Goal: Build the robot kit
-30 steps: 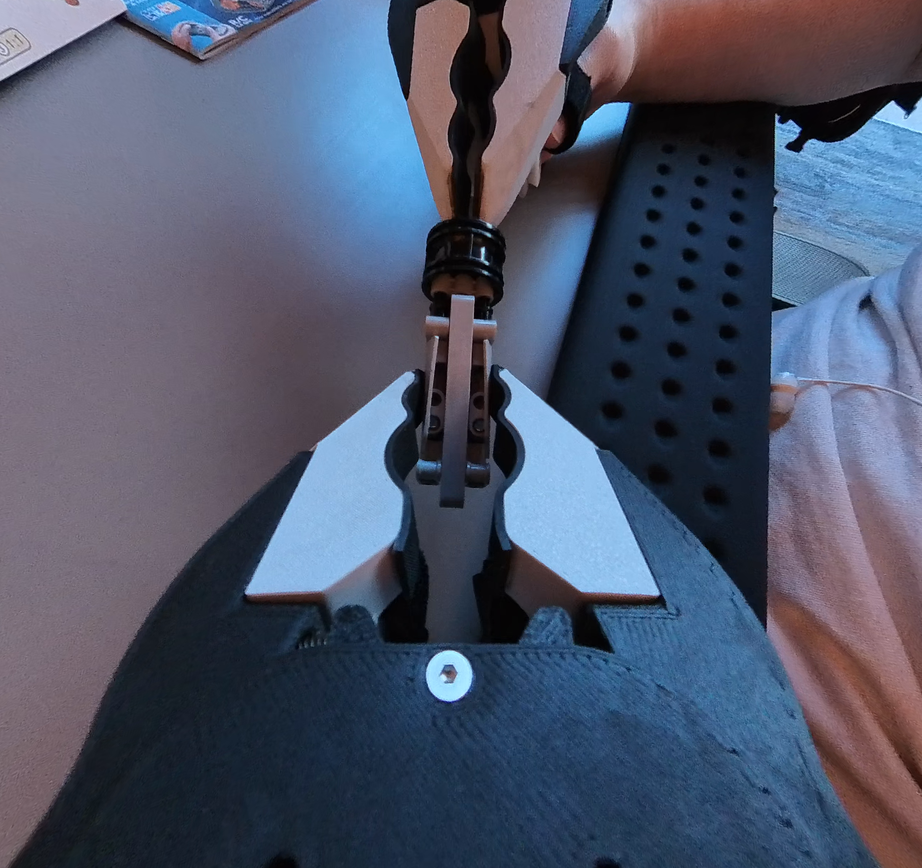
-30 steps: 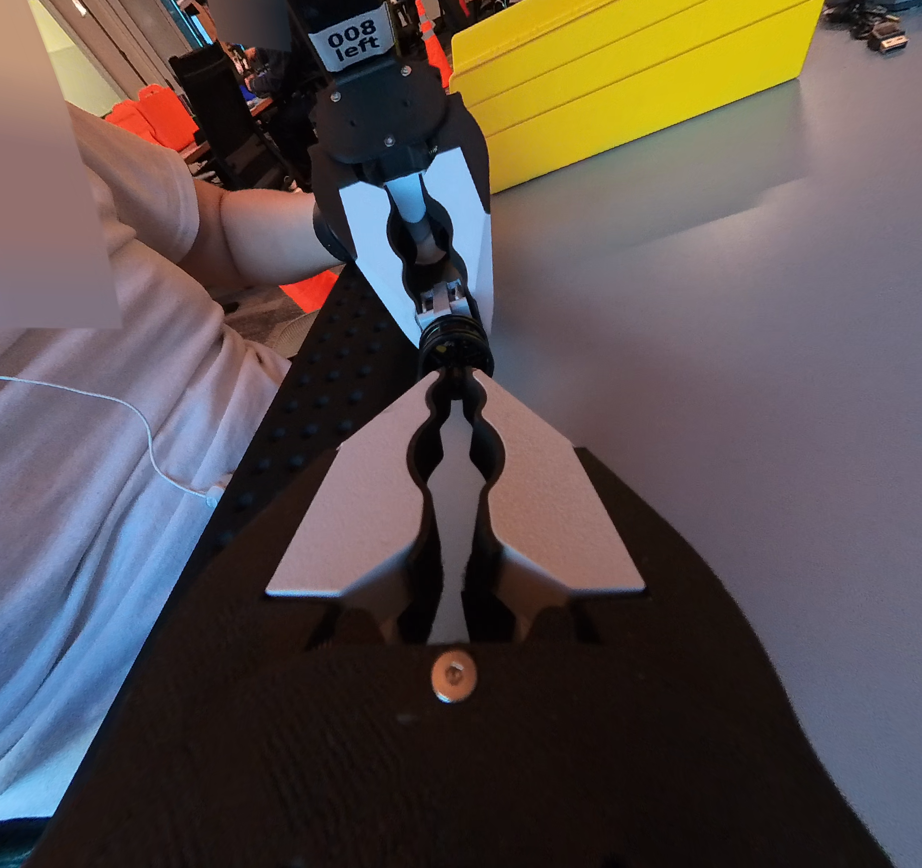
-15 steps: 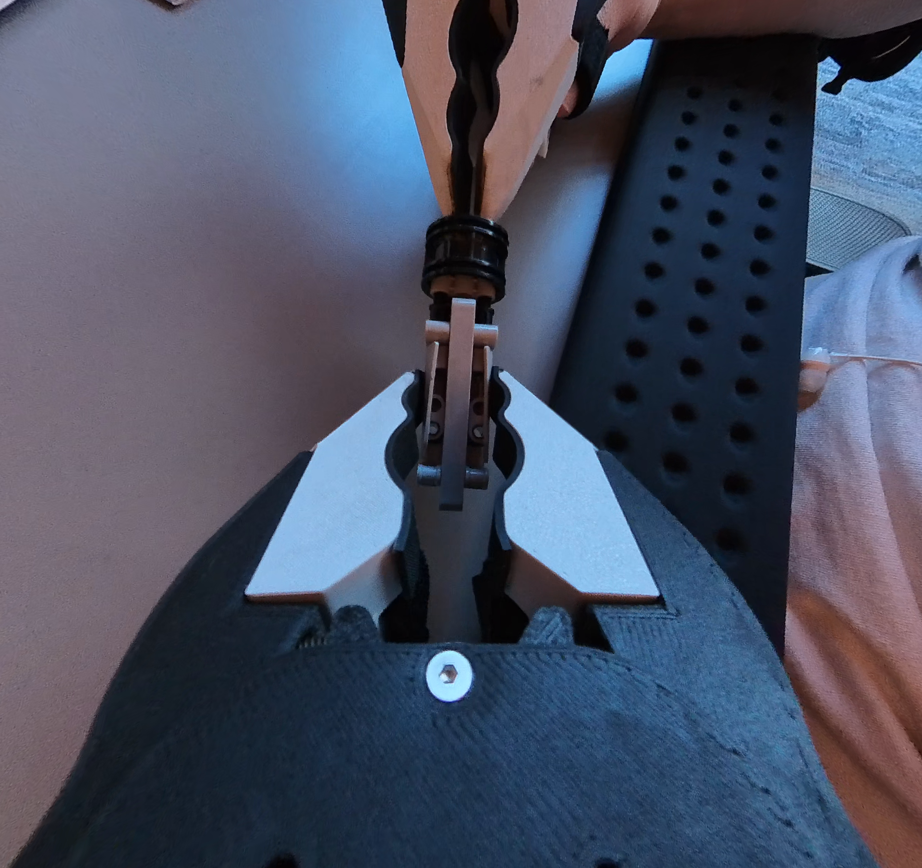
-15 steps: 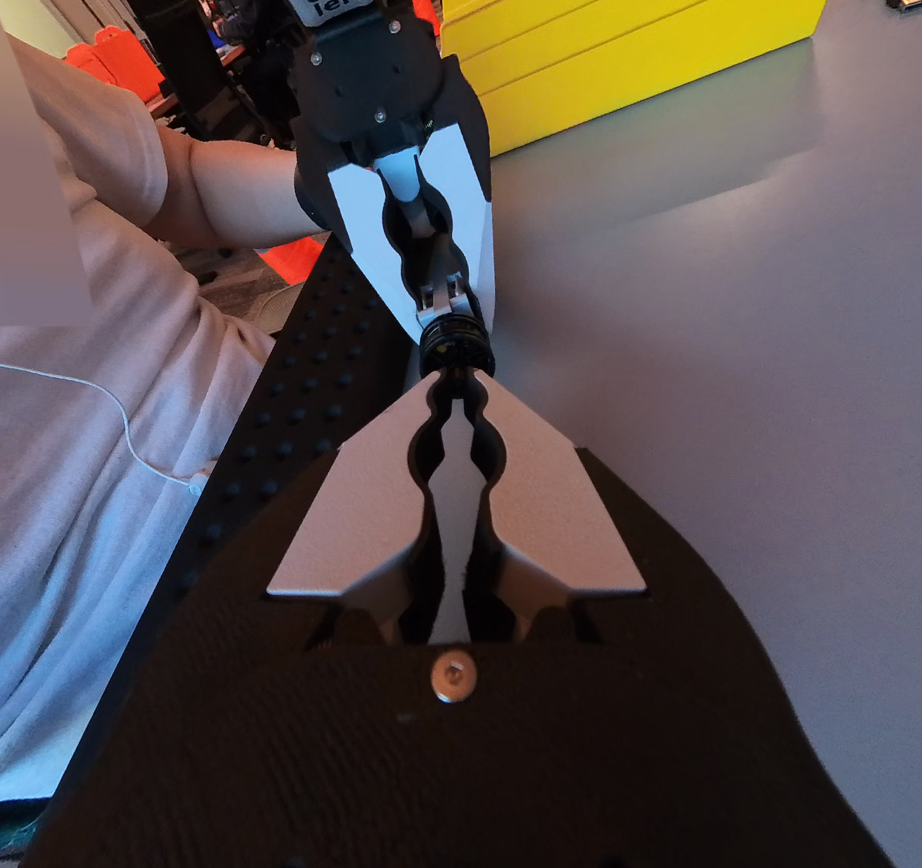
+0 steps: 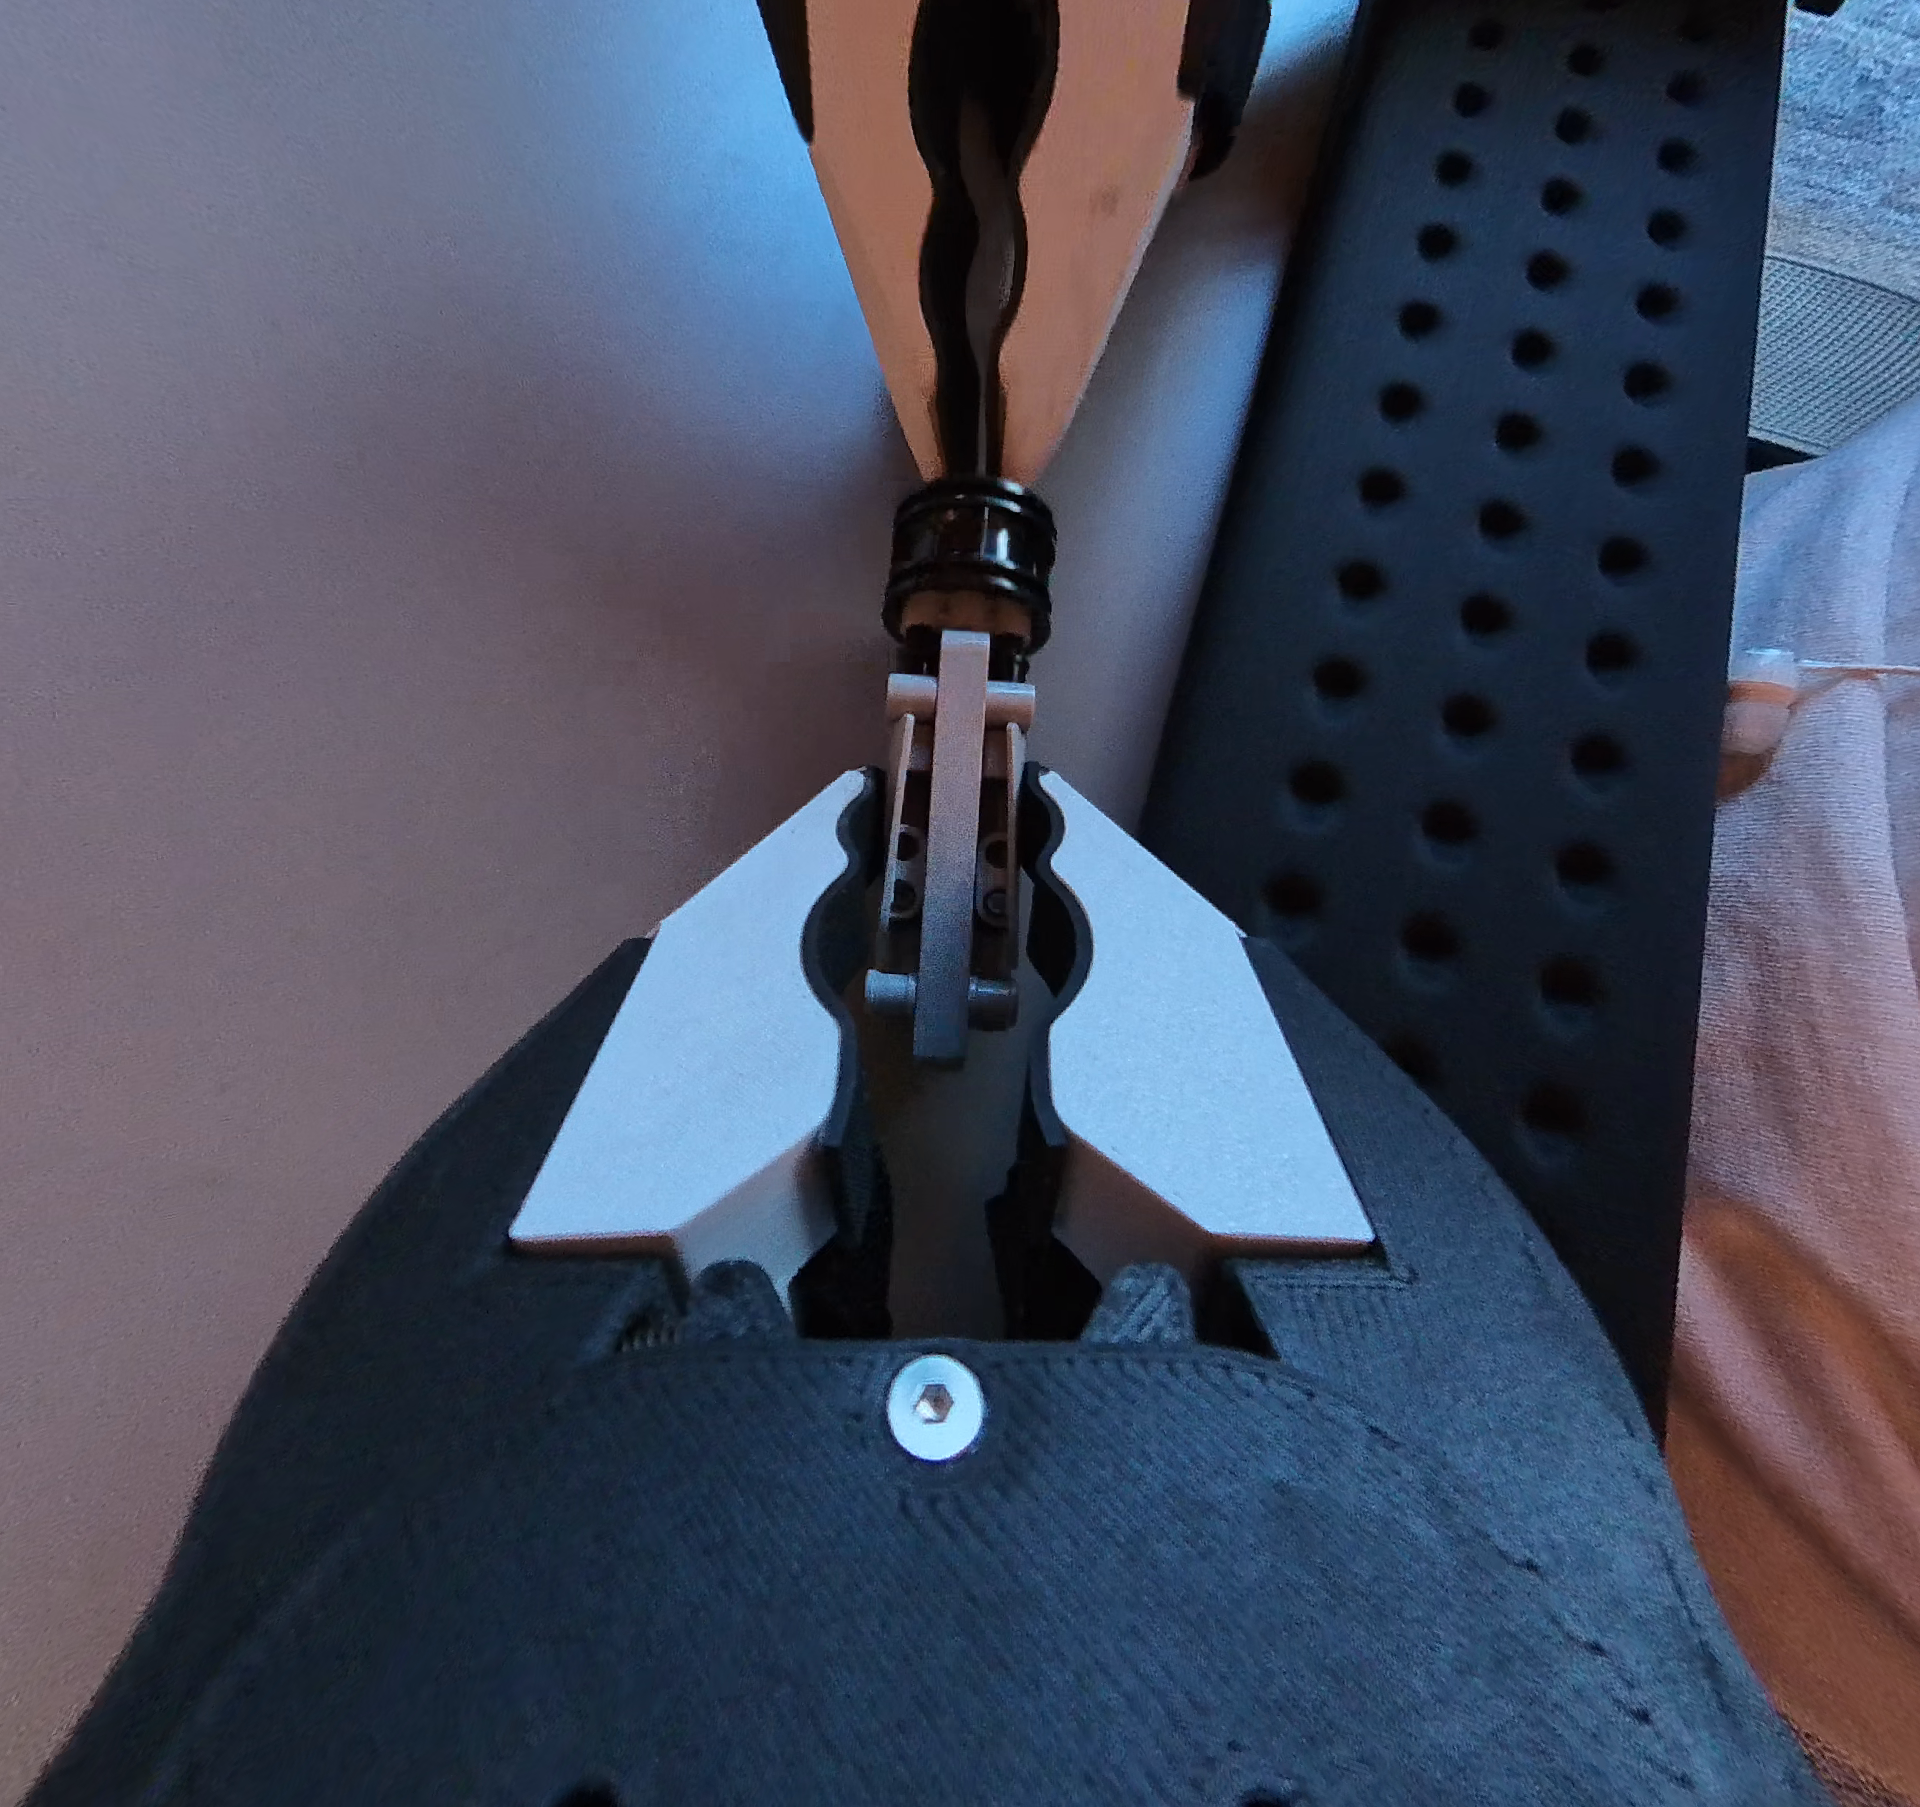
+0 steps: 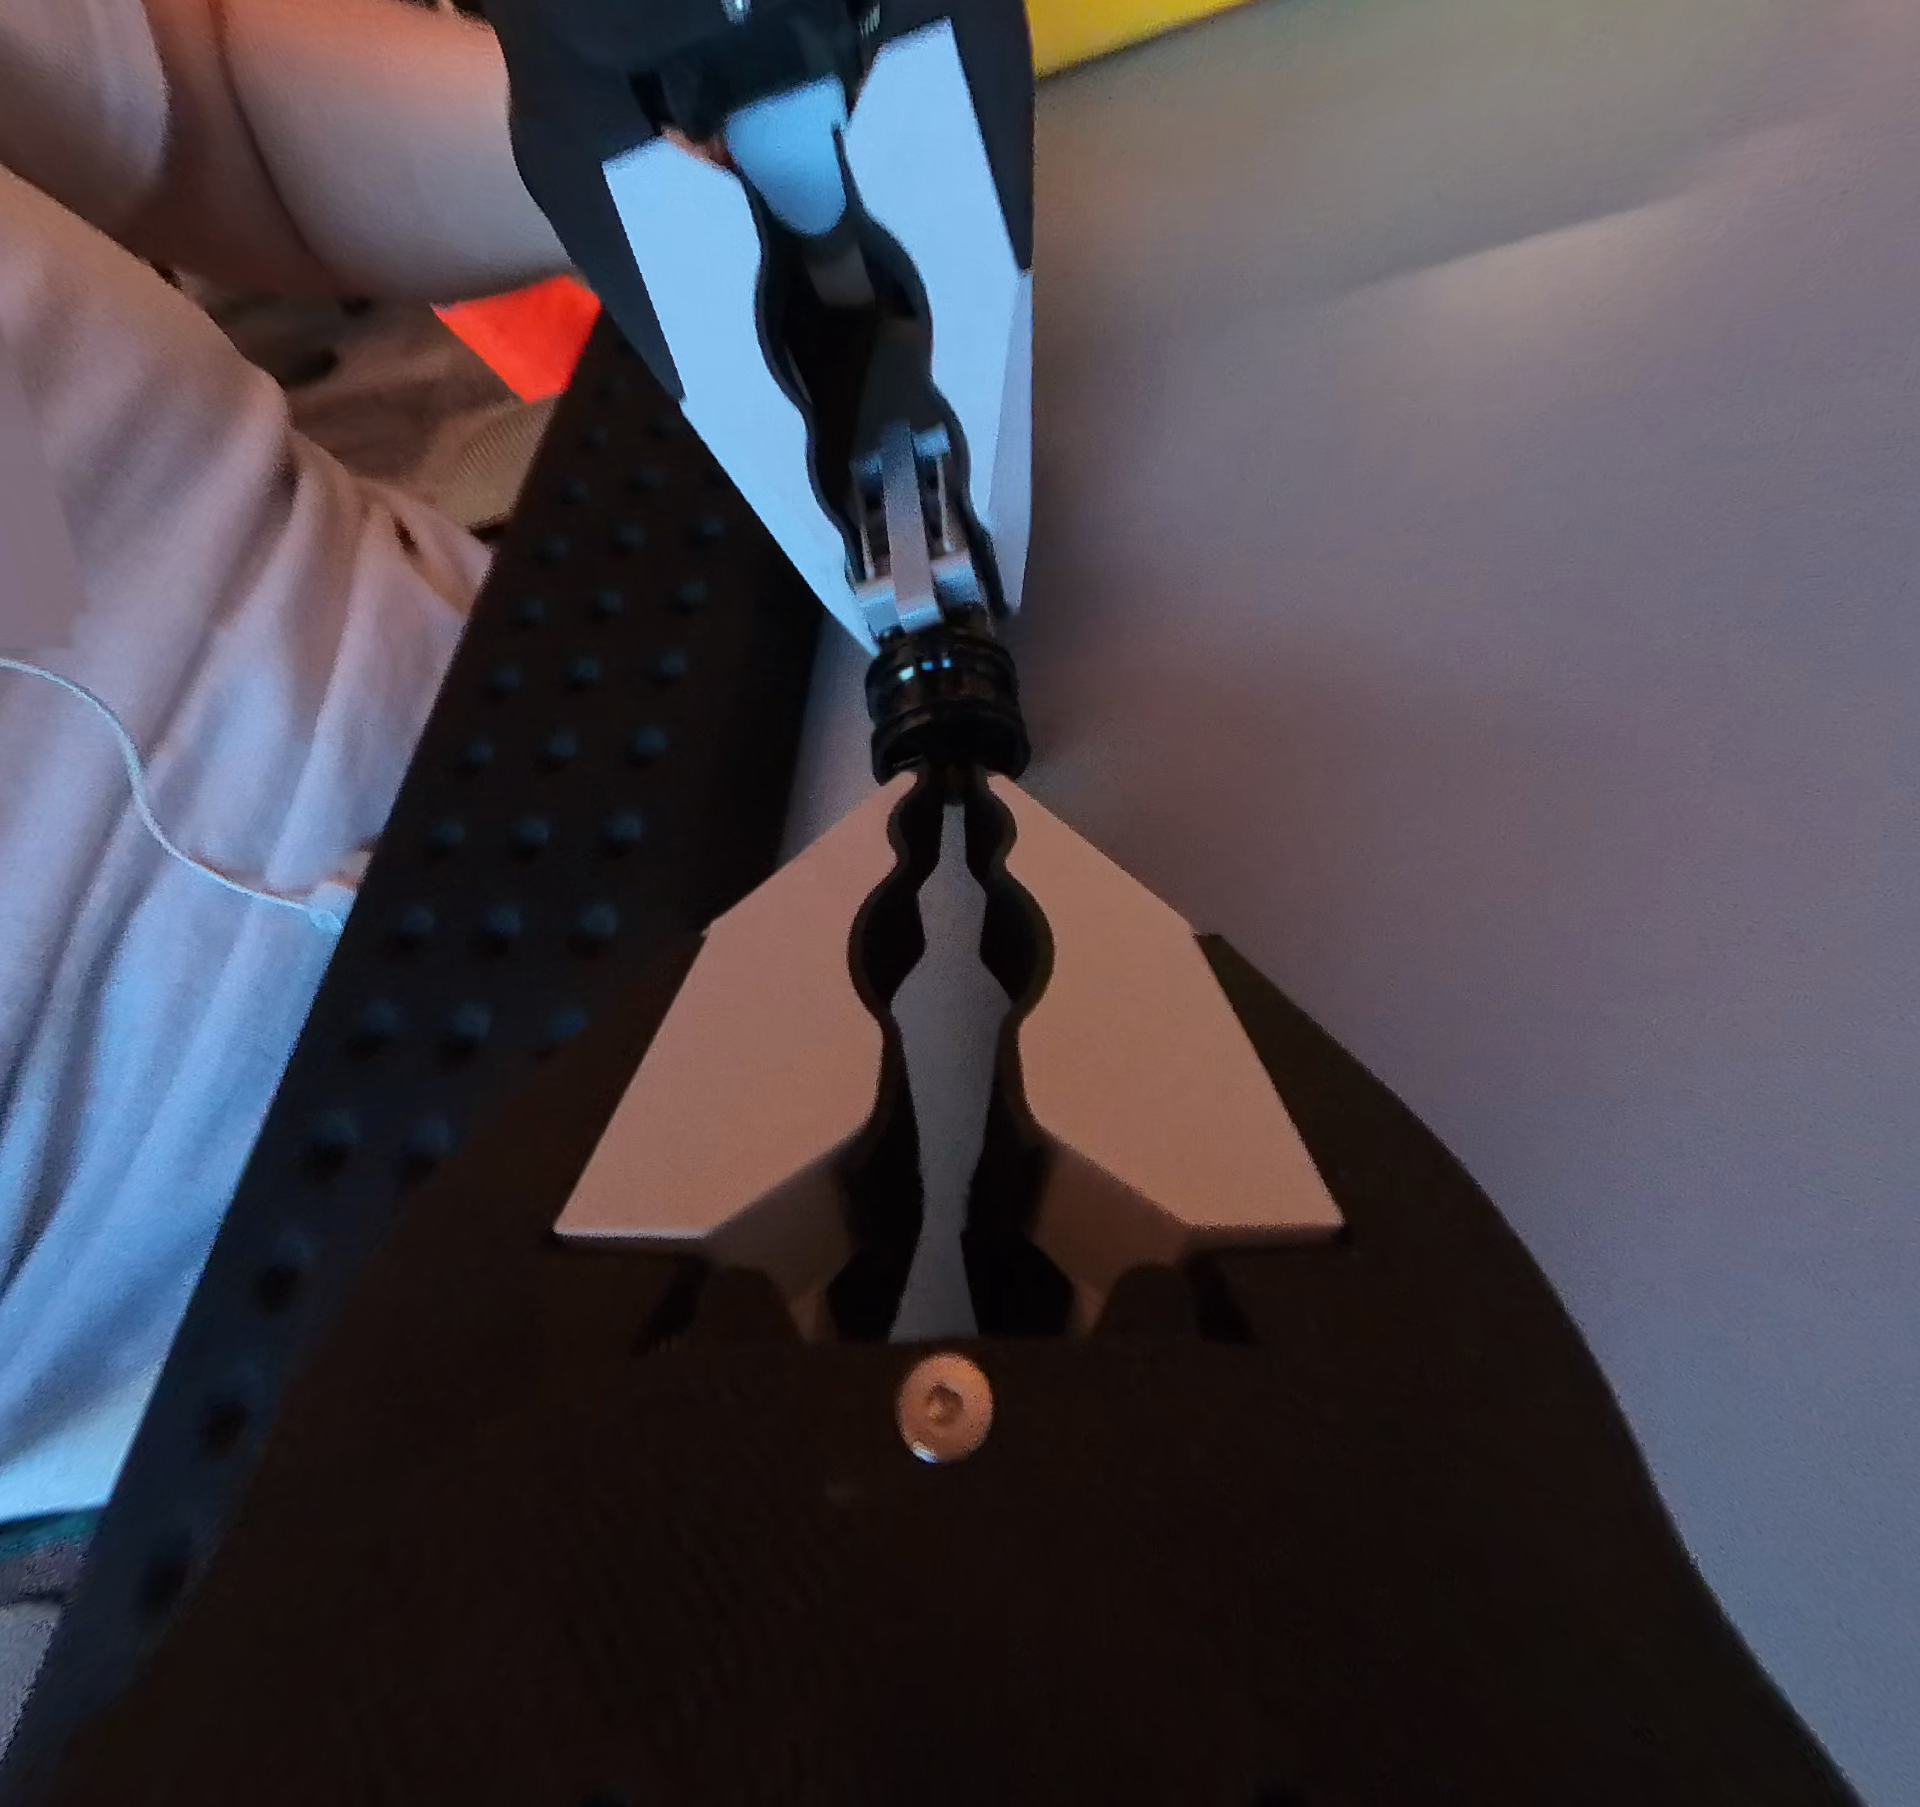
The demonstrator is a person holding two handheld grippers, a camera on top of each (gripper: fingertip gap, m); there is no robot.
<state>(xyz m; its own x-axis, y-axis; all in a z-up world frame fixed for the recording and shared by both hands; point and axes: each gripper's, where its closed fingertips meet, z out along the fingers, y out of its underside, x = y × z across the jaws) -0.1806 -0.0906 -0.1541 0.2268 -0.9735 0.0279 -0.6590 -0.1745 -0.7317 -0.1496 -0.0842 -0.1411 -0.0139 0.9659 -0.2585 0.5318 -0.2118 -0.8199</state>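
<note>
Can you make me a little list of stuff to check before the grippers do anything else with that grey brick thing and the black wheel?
1. Left gripper shut on the grey brick piece: ok, both fingers press its sides.
2. Right gripper pinching the black wheel: ok, its tips are closed on the wheel's near edge.
3. Wheel joined to the brick piece: cannot tell, they meet but the joint is hidden.
4. Both grippers lined up tip to tip: ok, they face each other along one line.
5. Held parts clear of the grey table: cannot tell from these angles.
6. Black perforated strip out of the way: ok, it lies off to the side.
</note>
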